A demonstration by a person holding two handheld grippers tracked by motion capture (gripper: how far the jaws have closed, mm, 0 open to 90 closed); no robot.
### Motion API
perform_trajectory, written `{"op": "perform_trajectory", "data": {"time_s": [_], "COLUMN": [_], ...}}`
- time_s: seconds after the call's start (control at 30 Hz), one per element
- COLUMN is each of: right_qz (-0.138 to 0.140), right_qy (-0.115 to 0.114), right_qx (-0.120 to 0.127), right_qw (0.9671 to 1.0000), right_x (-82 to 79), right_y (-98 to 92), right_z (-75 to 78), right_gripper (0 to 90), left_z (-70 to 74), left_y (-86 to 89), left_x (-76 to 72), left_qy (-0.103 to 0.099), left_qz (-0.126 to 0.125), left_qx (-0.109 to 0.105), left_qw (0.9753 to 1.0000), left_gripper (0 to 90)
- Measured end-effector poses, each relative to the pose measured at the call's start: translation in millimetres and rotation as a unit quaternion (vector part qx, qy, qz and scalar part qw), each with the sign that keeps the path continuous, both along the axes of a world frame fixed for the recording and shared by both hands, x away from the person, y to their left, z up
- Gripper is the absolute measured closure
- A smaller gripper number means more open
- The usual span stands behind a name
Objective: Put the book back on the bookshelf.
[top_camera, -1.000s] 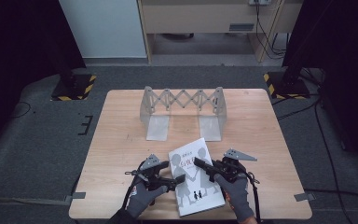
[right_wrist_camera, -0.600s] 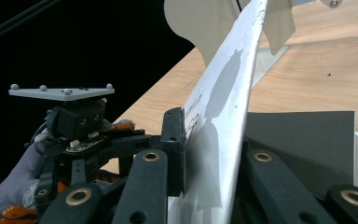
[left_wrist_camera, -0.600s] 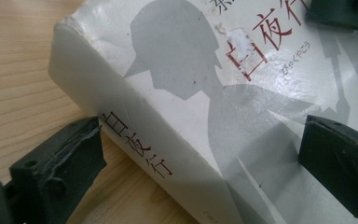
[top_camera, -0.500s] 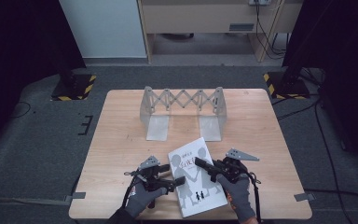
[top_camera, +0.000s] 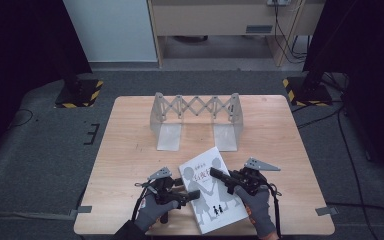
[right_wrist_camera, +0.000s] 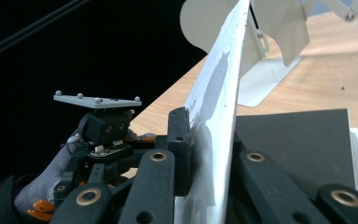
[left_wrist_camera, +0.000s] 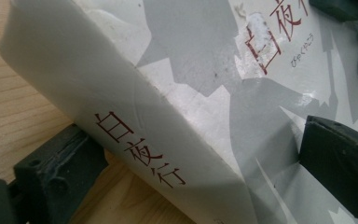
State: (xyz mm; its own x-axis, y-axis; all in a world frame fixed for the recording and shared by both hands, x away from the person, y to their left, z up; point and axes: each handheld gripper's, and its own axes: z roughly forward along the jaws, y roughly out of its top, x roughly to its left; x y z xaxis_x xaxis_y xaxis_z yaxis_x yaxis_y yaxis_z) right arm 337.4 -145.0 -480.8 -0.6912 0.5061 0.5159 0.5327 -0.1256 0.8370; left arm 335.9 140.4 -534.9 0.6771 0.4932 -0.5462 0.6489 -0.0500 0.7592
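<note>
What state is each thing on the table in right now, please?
Book: lying on the table, front cover lifted open by the right gripper.
Expandable metal rack: upright, stretched out, holding nothing.
Left gripper: jaws astride the book's spine edge.
Right gripper: shut on the cover.

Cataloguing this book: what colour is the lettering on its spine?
Dark red on the white book spine, clearest in the left gripper view.
</note>
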Motion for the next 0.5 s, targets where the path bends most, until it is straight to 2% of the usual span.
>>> {"op": "perform_trajectory", "data": {"time_s": [0.17, 0.23, 0.3, 0.37, 0.43, 0.5], "right_qz": [-0.004, -0.009, -0.009, -0.008, -0.008, -0.011], "right_qy": [0.008, 0.006, 0.007, 0.004, 0.003, 0.002], "right_qx": [-0.006, -0.028, -0.036, -0.058, -0.067, -0.099], "right_qw": [0.9999, 0.9995, 0.9993, 0.9983, 0.9977, 0.995], "right_x": [3.0, 4.8, 5.5, 6.7, 6.7, 6.5], "right_y": [-1.1, -1.0, -1.2, -1.0, -0.6, 0.7], "right_z": [-3.5, -7.0, -8.7, -11.2, -11.6, -13.4], "right_gripper": [77.1, 72.8, 71.3, 66.7, 65.3, 58.3], "left_z": [-2.6, -2.7, -3.1, -4.5, -7.2, -10.1], "left_y": [-0.7, -0.5, -0.5, -0.8, -1.6, -2.8], "left_x": [2.1, 2.0, 1.9, 2.5, 3.2, 4.0], "left_qy": [0.007, 0.007, 0.009, 0.014, 0.021, 0.03], "left_qz": [0.0, -0.002, -0.002, -0.002, 0.0, 0.004], "left_qx": [-0.001, 0.006, 0.012, 0.013, 0.011, 0.011], "left_qw": [1.0, 1.0, 0.9999, 0.9998, 0.9997, 0.9995], "left_gripper": [0.1, 0.9, 1.2, 1.4, 1.4, 1.5]}}
